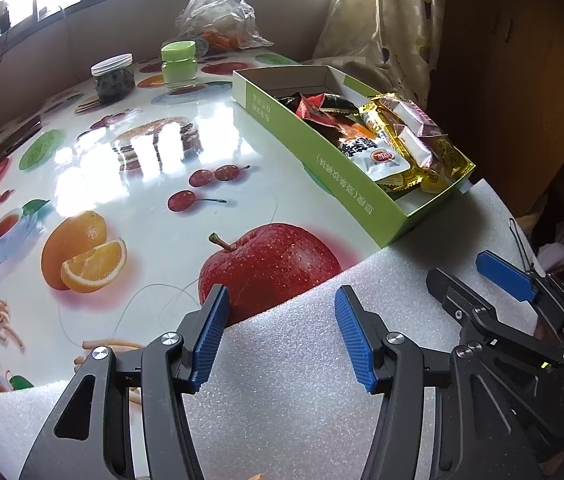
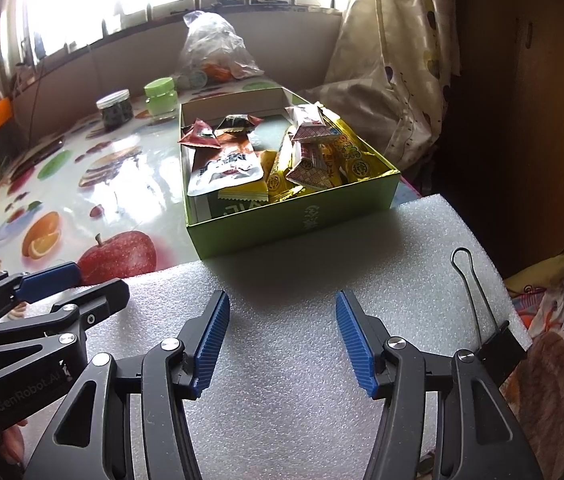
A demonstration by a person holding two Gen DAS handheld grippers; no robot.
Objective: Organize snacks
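A green cardboard box [image 1: 321,152] [image 2: 282,216] stands open on the fruit-print table, holding several snack packets: a white and brown pouch [image 1: 373,156] [image 2: 222,168], yellow packets [image 1: 441,148] [image 2: 353,160], and pink-and-white ones [image 2: 313,160]. In front of the box lies a white foam sheet [image 1: 282,360] [image 2: 282,272]. My left gripper [image 1: 282,296] [image 2: 100,278] hangs open over the sheet's left edge, with nothing between its blue pads. Just to its right, my right gripper [image 2: 282,298] [image 1: 461,266] is open over the sheet and also empty.
At the table's far side stand a clear jar with dark contents [image 1: 113,78], a green-lidded jar [image 1: 178,64] and a crumpled plastic bag [image 1: 218,12]. A black binder clip [image 2: 497,344] grips the foam's right edge. A curtain [image 1: 381,20] hangs behind the box.
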